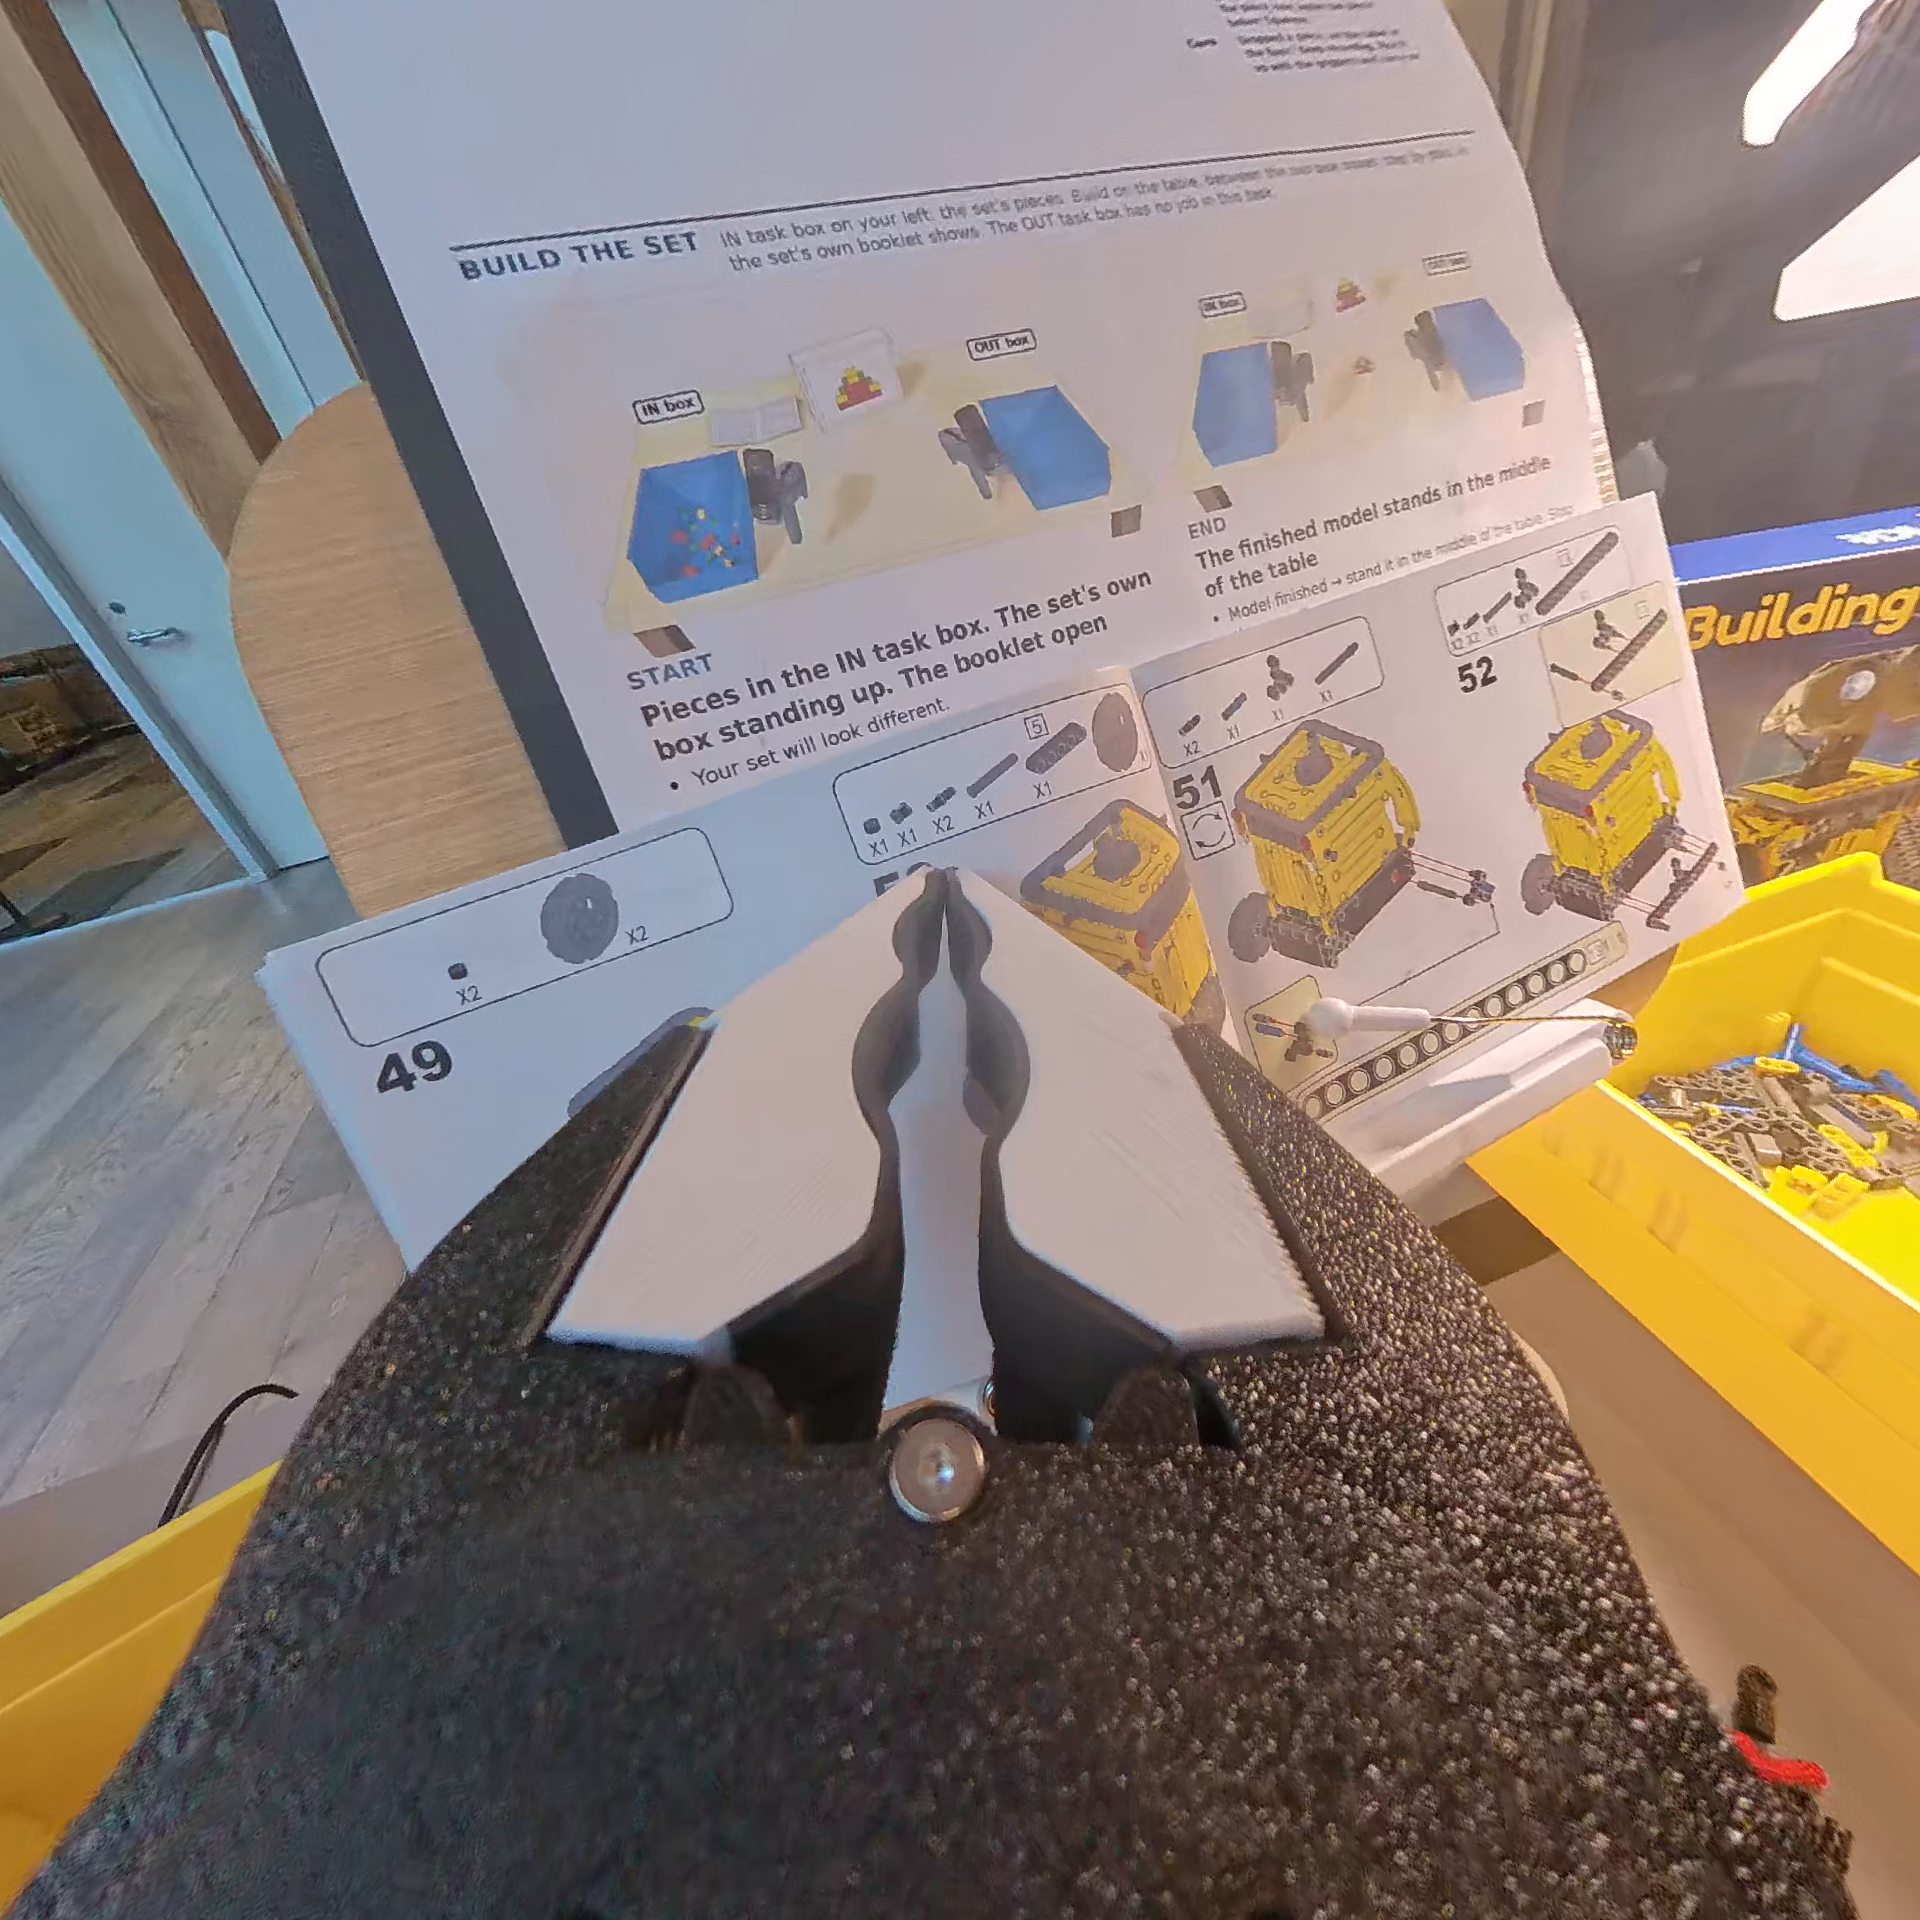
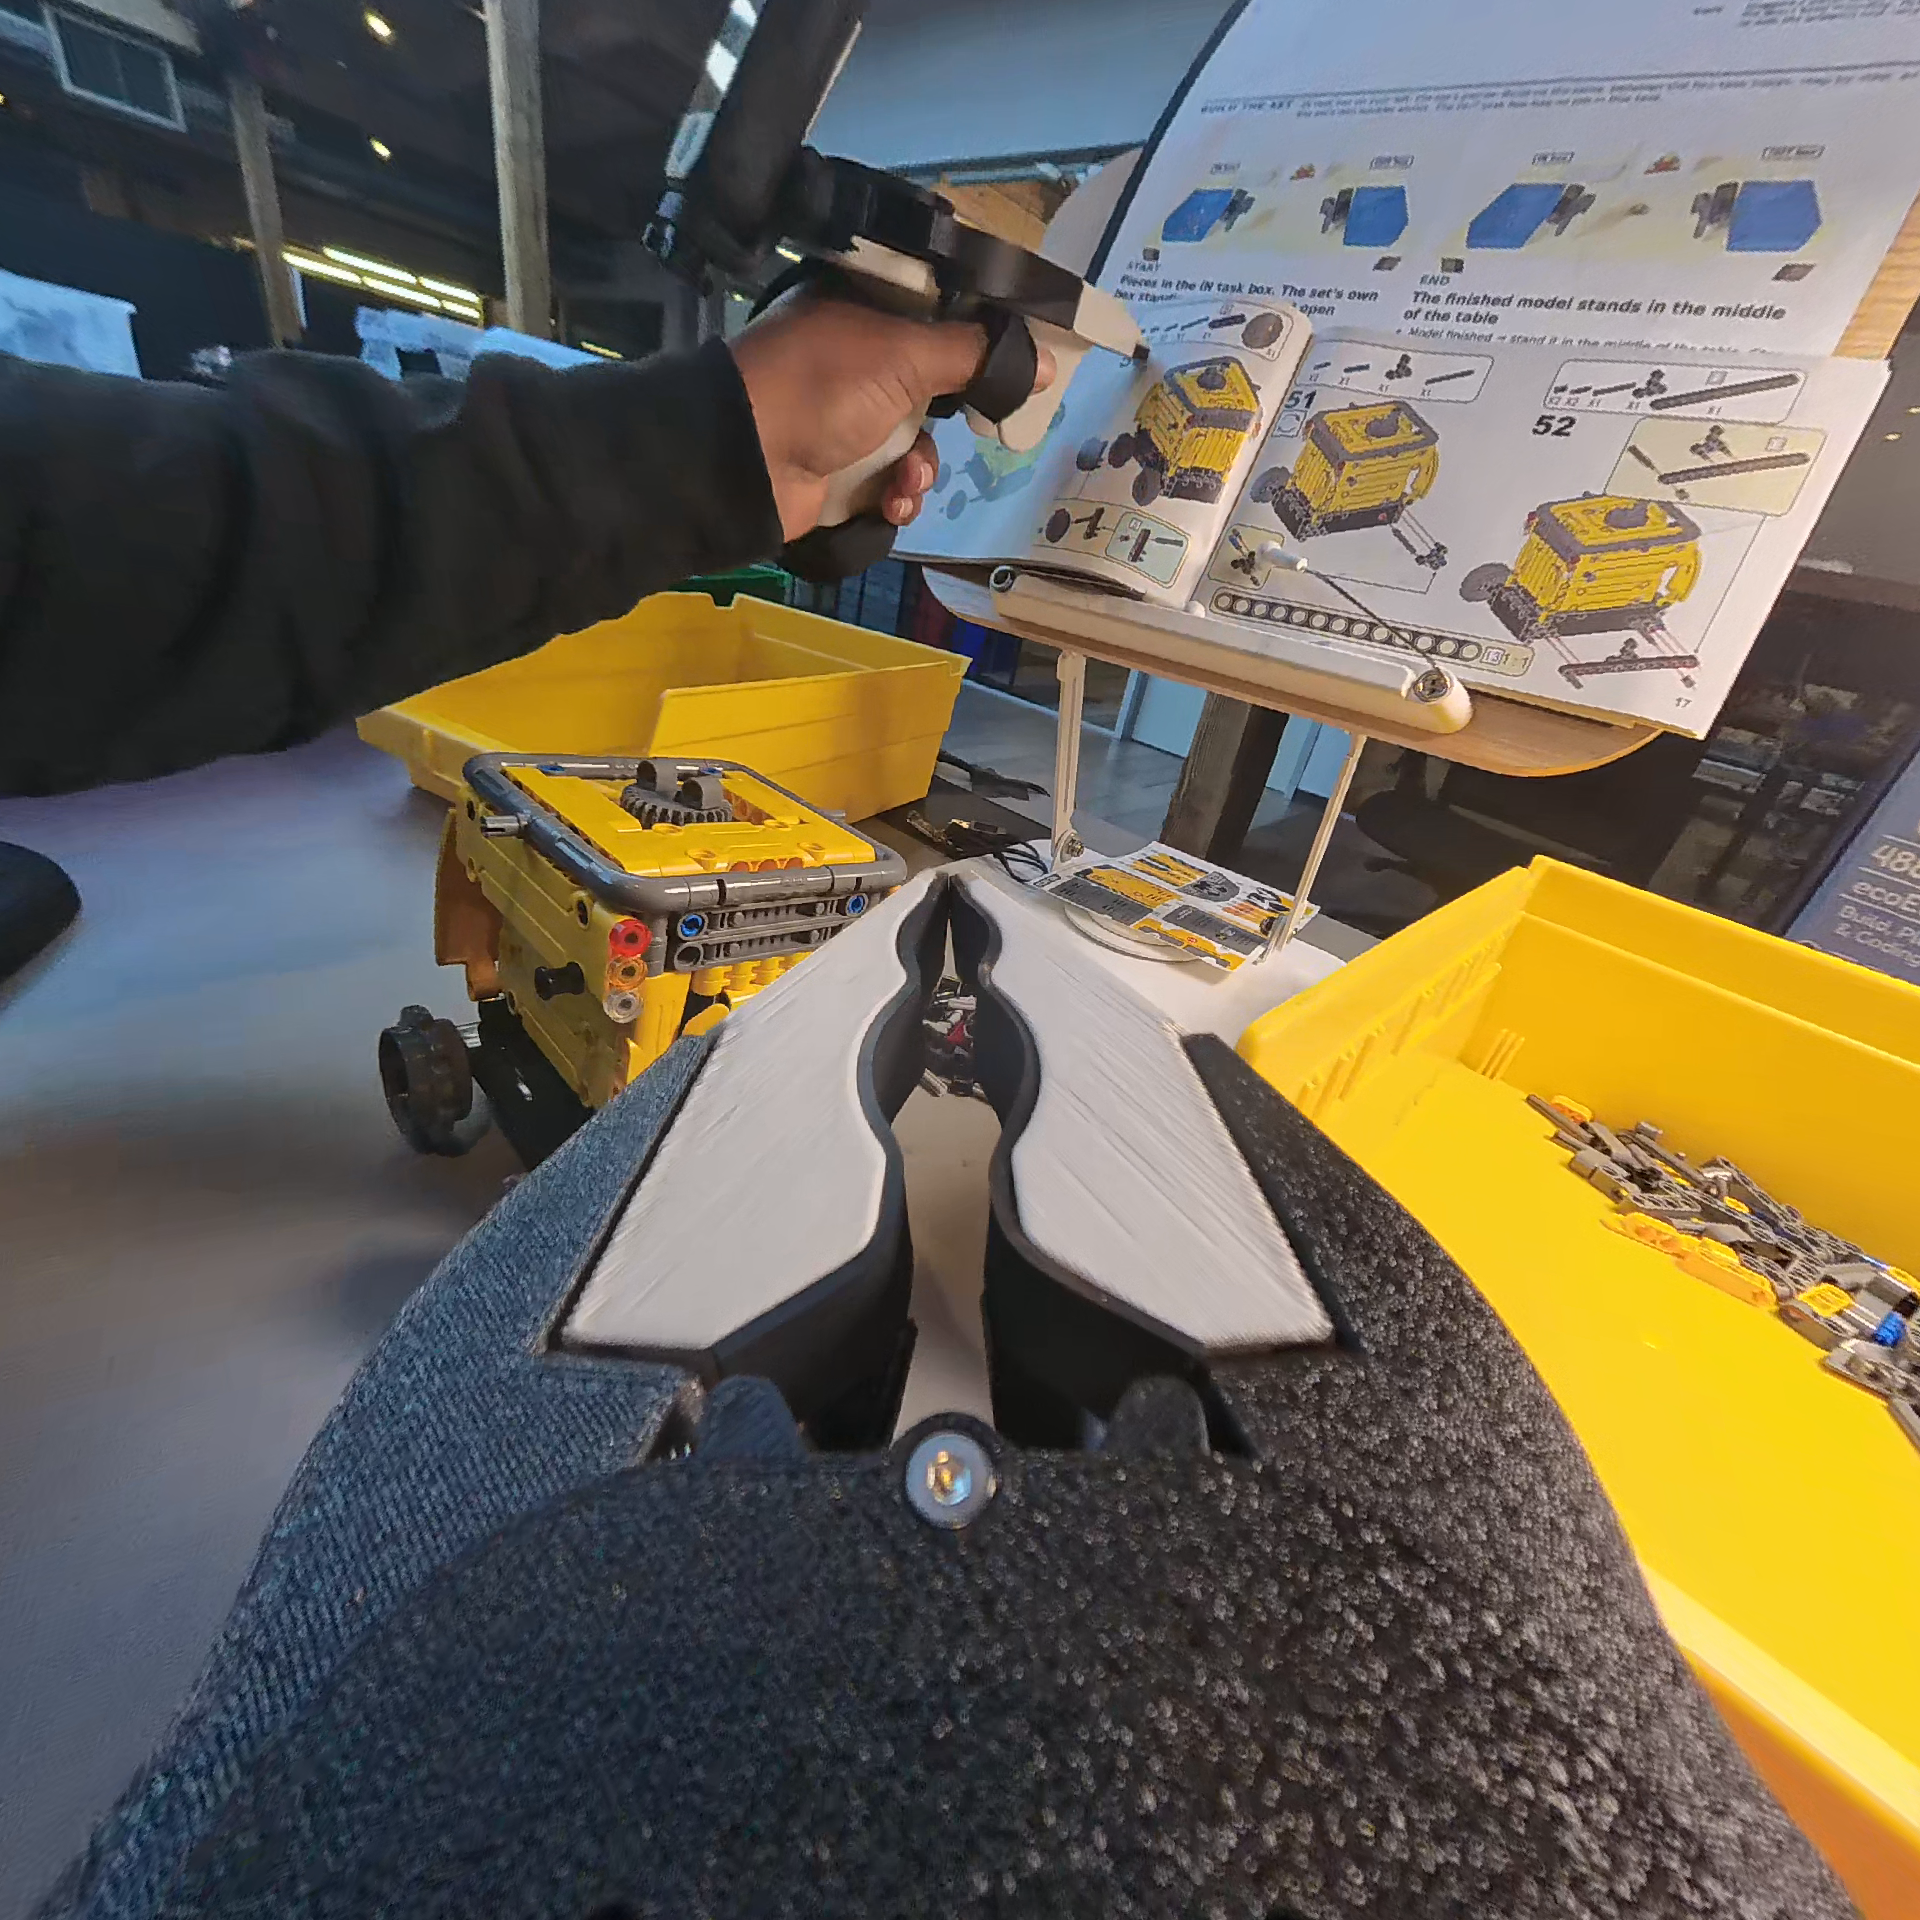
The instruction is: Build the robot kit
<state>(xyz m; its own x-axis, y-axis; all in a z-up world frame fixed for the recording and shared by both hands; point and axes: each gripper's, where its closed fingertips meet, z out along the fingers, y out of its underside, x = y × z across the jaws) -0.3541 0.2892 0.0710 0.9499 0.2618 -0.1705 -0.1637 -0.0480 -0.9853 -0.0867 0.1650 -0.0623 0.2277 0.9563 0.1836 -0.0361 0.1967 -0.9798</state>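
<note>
Left gripper [image 2: 1138, 348] raised, tips pinching, seemingly, booklet page [image 2: 1164, 457]

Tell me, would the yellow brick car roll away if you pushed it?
Probably a bit. The car stands on the table and shows a black wheel low at its side, so a push might roll it. It looks tall and boxy, so a high push could tip it. Being clicked-together bricks, pieces may pop off.
</note>
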